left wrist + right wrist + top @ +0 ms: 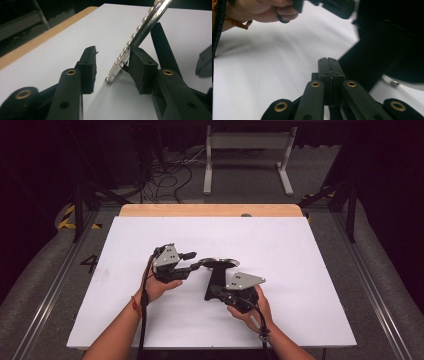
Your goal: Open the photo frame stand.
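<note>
A round framed piece (218,263) with a shiny metal rim and a black stand (215,281) lies mid-table. In the left gripper view its pearl-studded rim (147,22) slants down between my left gripper's (113,56) jaws. It leans on the right pad (140,65), and the left pad (88,65) stands clear of it. My left gripper (194,260) sits at the piece's left edge. My right gripper (208,295) is at the stand's near end. Its jaws (328,61) are pressed together with nothing between them, just left of the black stand (387,45).
A white sheet (280,245) covers the table, with a wooden strip (210,210) bare at the far edge. A white frame (247,155) and cables (165,177) stand on the floor beyond. The left hand (262,10) shows at the top of the right gripper view.
</note>
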Demonstrator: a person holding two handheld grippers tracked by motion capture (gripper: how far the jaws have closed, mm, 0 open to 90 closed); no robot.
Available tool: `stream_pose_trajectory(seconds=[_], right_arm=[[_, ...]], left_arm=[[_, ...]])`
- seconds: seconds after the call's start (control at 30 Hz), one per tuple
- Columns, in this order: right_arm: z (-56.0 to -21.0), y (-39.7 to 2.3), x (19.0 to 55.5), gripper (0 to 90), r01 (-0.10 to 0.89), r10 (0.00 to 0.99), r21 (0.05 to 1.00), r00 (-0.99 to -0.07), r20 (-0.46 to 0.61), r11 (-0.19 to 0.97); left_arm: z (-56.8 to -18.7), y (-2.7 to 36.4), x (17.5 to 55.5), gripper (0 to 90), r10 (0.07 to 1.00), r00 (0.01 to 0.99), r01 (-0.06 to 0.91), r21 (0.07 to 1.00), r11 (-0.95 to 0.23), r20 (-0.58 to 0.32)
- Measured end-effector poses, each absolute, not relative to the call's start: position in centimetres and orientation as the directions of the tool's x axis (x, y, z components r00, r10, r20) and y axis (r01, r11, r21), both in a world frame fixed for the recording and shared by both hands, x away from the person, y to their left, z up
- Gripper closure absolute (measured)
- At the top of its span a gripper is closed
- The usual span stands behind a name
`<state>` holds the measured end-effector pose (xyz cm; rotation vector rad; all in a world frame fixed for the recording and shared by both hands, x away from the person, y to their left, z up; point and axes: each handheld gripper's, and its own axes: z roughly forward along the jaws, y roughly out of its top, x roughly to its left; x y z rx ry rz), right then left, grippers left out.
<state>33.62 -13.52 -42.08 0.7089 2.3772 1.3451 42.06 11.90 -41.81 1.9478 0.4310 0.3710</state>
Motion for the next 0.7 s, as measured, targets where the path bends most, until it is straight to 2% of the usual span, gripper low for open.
stream_pose_trajectory(seconds=[0.07,0.27,0.33,0.43,0.57,0.63,0.7], right_arm=[[-42.7,-12.2,33.4,90.0,0.254,0.56,0.849,-0.827,-0.059,0.463],[-43.6,-10.8,33.5,90.0,0.241,0.556,0.847,-0.827,-0.075,0.473],[-43.7,-10.7,33.5,90.0,0.24,0.563,0.849,-0.822,-0.079,0.471],[-44.1,-10.4,33.6,90.0,0.254,0.579,0.847,-0.811,-0.077,0.467],[-44.6,-10.0,33.5,90.0,0.255,0.572,0.838,-0.816,-0.081,0.483],[-44.8,-9.8,33.4,90.0,0.253,0.571,0.836,-0.816,-0.085,0.487],[-44.9,-9.4,33.2,90.0,0.243,0.566,0.831,-0.818,-0.101,0.5]], left_arm=[[-42.2,12.2,42.5,58.6,0.454,0.891,0.152,0.921,-0.36,0.03],[-42.3,13.1,42.4,54.6,0.431,0.902,0.154,0.918,-0.365,0.02],[-42.1,12.7,42.2,53.7,0.444,0.893,0.127,0.907,-0.402,0.071],[-42.0,11.3,41.9,47.6,0.44,0.891,0.099,0.895,-0.435,0.115],[-42.1,9.9,41.7,46.2,0.437,0.884,0.076,0.869,-0.489,0.169],[-42.2,9.8,41.8,46.7,0.448,0.879,0.078,0.875,-0.477,0.166],[-42.3,10.0,42.1,52.4,0.448,0.881,0.084,0.882,-0.463,0.151]])
